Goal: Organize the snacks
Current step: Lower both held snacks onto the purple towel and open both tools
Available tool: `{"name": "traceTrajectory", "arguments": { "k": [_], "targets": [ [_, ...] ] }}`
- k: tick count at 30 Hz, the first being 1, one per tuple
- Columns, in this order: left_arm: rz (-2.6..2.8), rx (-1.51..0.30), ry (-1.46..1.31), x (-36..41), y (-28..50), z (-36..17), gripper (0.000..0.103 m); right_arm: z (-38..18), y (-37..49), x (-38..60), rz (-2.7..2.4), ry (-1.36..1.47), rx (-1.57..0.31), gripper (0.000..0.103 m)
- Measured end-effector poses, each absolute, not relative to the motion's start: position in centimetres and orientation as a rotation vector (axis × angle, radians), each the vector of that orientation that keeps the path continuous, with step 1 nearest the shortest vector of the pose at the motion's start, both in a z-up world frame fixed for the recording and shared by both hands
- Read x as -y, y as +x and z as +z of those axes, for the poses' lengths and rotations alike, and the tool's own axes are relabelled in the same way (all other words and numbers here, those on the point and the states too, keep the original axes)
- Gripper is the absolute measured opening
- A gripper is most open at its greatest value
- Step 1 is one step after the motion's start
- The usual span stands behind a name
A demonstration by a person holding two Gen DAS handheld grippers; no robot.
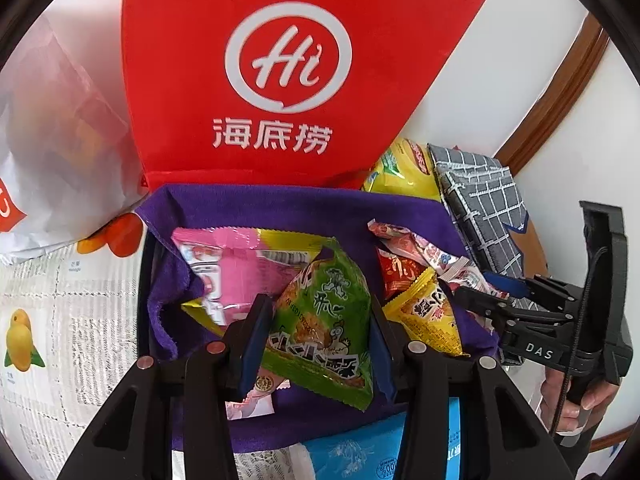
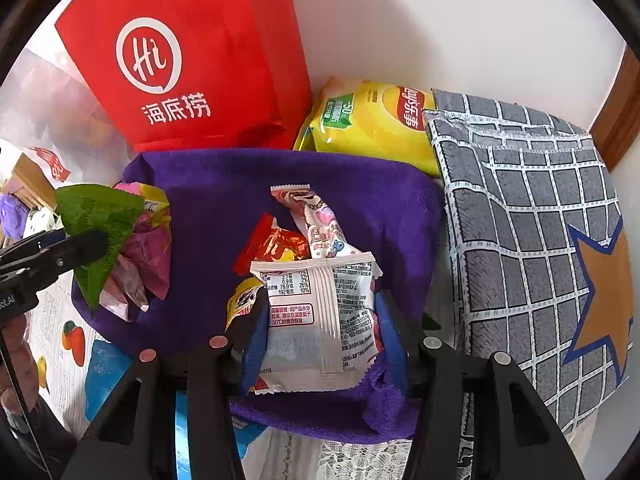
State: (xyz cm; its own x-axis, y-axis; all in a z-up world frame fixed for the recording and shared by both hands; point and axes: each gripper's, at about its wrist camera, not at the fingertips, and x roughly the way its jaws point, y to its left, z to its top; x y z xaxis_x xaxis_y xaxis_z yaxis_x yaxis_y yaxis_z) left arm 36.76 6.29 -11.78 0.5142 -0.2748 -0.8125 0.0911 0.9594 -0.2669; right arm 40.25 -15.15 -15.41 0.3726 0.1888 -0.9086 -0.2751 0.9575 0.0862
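Note:
A purple cloth-lined basket (image 1: 304, 204) (image 2: 280, 176) holds several snack packets. My left gripper (image 1: 316, 332) is shut on a green snack packet (image 1: 324, 320) over the basket's left part; that packet also shows in the right wrist view (image 2: 96, 220). My right gripper (image 2: 320, 332) is shut on a white snack packet (image 2: 316, 312), printed back up, over the basket's right part. The right gripper shows in the left wrist view (image 1: 492, 300). A pink packet (image 1: 228, 264), a red packet (image 2: 276, 248) and a yellow-orange packet (image 1: 432, 316) lie in the basket.
A red bag with a Hi logo (image 1: 288, 72) (image 2: 188, 60) stands behind the basket. A yellow chips bag (image 2: 376, 120) and a grey grid-pattern cloth bag (image 2: 528, 232) sit at the right. A white plastic bag (image 1: 52, 140) is at the left. A blue packet (image 1: 360, 448) lies in front.

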Motion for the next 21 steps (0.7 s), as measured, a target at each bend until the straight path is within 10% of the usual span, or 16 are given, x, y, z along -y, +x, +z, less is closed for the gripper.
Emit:
{"name": "traceTrajectory", "arguments": {
  "k": [21],
  "targets": [
    [-0.256,-0.98,-0.216,-6.0,35.7,-9.7,0.059,-10.1,37.3,13.7,0.347,-0.083,-1.015,0.064]
  ]
}}
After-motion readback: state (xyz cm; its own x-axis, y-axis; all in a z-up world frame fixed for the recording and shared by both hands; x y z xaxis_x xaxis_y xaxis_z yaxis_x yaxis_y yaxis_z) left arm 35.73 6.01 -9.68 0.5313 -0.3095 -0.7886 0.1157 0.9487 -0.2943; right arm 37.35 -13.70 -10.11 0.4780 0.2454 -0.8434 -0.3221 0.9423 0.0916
